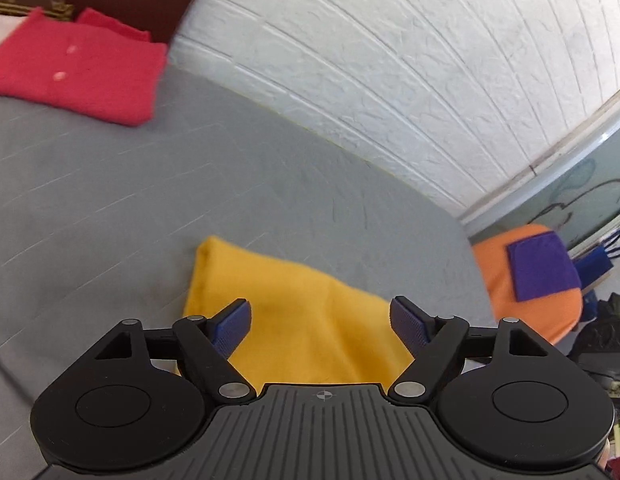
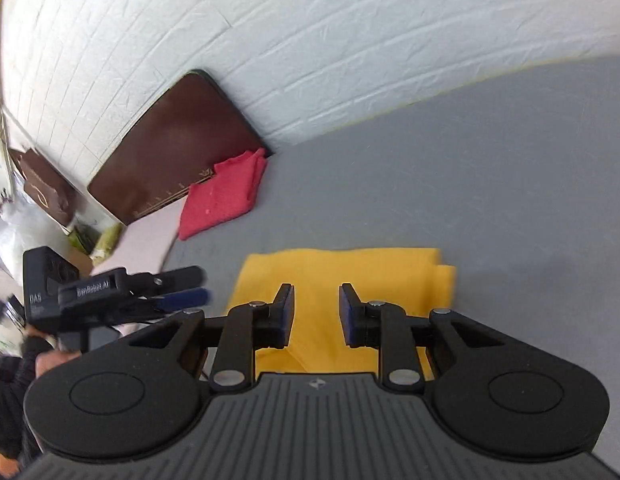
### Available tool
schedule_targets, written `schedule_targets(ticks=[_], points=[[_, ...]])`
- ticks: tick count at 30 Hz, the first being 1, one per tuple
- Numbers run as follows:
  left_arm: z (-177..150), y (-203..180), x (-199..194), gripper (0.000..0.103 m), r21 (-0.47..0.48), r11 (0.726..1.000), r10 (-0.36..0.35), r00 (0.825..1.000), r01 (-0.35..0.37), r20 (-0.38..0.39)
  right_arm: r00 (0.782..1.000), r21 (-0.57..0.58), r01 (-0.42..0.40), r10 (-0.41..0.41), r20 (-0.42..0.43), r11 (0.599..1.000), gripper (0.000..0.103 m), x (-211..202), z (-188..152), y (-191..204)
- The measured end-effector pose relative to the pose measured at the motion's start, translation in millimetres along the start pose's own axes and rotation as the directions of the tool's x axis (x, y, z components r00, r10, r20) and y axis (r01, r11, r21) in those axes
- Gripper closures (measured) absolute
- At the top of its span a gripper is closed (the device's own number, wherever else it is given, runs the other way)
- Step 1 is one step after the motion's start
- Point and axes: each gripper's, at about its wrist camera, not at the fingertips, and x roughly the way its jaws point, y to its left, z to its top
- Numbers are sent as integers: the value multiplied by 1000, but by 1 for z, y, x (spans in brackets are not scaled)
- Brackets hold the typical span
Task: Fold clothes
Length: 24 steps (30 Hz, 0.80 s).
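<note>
The left gripper (image 1: 319,322) hung released, jaws wide, above the folded yellow fleece cloth (image 1: 306,320) lying on the grey table surface (image 1: 190,184). The right gripper (image 2: 316,314) was also unclenched, jaws moderately parted over the same cloth. At ten o'clock a folded red knit garment (image 1: 74,68) rested beside the brown leather panel (image 2: 178,152), under the white brick-textured wall (image 1: 389,60).

Open right claw (image 2: 316,314) above yellow cloth (image 2: 341,276)
</note>
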Motion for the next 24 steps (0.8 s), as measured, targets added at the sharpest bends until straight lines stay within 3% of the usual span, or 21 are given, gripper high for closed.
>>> schedule_targets(ticks=[2,4,5,7,8,9,11,13,15,17,18,19,20,21,22,24], points=[[1,10,32,16,-11,999,51,997,-51,-56,995,81,42,-34,-93,996,75,38,2,-27],[-2,27,42,24,-19,998,51,995,-53,-86,988,157,73,-50,-145,985,103,61,2,-58],[-3,34,42,26,-22,999,38,996,-40,-83,991,224,20,10,-132,974,103,58,0,-74],[-1,44,35,31,-47,999,21,996,-25,-85,997,270,30,-9,-79,962,103,42,1,-86],[2,47,29,31,-64,998,16,996,-22,-84,998,243,60,-51,-43,968,103,32,3,-83],[8,48,20,30,-74,997,18,998,-23,-64,998,226,68,-69,-5,972,97,22,6,-79],[20,44,4,23,-76,997,21,1000,-19,23,998,200,40,-50,43,979,94,12,12,-68],[30,35,2,19,-79,997,7,998,-2,64,998,171,40,-47,36,984,92,20,19,-57],[34,22,18,18,-51,999,1,1000,0,22,999,170,47,-47,-1,984,90,41,26,-54],[31,20,42,19,-8,996,87,996,-87,-25,995,199,96,-89,-42,975,93,59,27,-64],[28,23,53,19,18,989,149,988,-148,-44,990,198,138,-132,-39,970,100,61,27,-71],[26,27,63,19,36,979,201,978,-200,-60,992,239,125,-122,-30,963,103,58,26,-81],[23,39,63,22,25,978,206,977,-205,-62,994,285,105,-104,-19,953,103,55,26,-92],[23,48,54,22,-3,987,161,986,-161,-42,995,323,96,-98,-11,942,103,46,24,-99],[25,56,44,23,-52,987,148,988,-150,-42,992,305,119,-126,4,945,89,35,22,-98],[29,63,22,23,-102,986,136,991,-135,2,989,265,116,-135,56,957,77,12,17,-95]])
